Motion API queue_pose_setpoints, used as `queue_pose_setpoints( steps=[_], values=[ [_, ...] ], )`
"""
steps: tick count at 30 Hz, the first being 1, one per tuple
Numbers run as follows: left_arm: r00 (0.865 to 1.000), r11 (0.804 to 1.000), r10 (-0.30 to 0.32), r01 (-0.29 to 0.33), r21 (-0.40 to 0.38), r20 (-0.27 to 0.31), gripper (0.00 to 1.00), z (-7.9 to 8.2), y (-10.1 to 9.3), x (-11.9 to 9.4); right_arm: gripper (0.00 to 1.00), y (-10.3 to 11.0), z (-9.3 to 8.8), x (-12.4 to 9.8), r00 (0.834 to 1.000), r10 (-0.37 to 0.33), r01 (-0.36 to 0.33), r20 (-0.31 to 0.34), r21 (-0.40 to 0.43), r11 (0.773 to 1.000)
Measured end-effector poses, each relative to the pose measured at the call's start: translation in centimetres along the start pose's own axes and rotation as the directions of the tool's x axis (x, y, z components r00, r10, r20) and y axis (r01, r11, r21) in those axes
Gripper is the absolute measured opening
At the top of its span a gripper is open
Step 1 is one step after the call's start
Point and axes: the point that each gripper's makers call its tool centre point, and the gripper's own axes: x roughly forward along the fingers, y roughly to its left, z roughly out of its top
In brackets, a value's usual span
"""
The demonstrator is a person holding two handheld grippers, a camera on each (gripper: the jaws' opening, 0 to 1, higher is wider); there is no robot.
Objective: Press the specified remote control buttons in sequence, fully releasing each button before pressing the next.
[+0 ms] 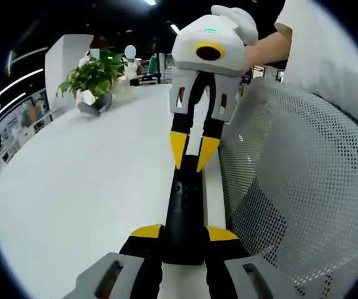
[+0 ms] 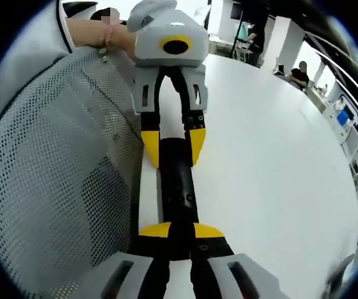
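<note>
One black remote control (image 1: 183,215) seen in the left gripper view, lying lengthwise on the white tabletop (image 1: 85,199) beside a grey mesh chair back (image 1: 291,187). Clamped at its near end by the left hand-held gripper (image 1: 185,235), jaws narrow around it. Met at the far end by the right hand-held gripper (image 1: 193,152), tips nearly together over the buttons. One potted plant (image 1: 94,78) far behind.

Same single remote (image 2: 177,187) in the right gripper view, between the right hand-held gripper (image 2: 180,232), close at its sides, and the left hand-held gripper (image 2: 172,146), gripping. Probably mid-sequence; number of presses done cannot be told.
</note>
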Motion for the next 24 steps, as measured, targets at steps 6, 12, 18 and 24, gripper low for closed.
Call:
queue_pose_setpoints(
  steps=[6, 12, 18, 24],
  values=[
    [1.000, 1.000, 0.004, -0.004, -0.003, 0.000, 0.24, 0.04, 0.00, 0.01, 0.07, -0.22, 0.04, 0.12, 0.999, 0.022, -0.021, -0.039, 0.025, 0.999],
    [1.000, 1.000, 0.011, -0.011, -0.002, -0.002, 0.24, 0.04, 0.00, -0.03, 0.08, -0.15, 0.06, 0.09, 0.999, -0.040, 0.041, -0.029, 0.045, 0.998],
    [1.000, 1.000, 0.023, -0.023, -0.006, -0.003, 0.24, 0.04, -0.03, -0.08, 0.08, -0.25, 0.10, 0.00, 0.997, -0.052, 0.044, 0.058, 0.136, 0.990],
    [1.000, 0.999, 0.030, -0.030, -0.013, 0.000, 0.24, -0.03, -0.03, -0.17, 0.08, -0.29, 0.32, 0.11, 0.996, -0.042, 0.035, 0.073, 0.105, 0.994]
  ],
)
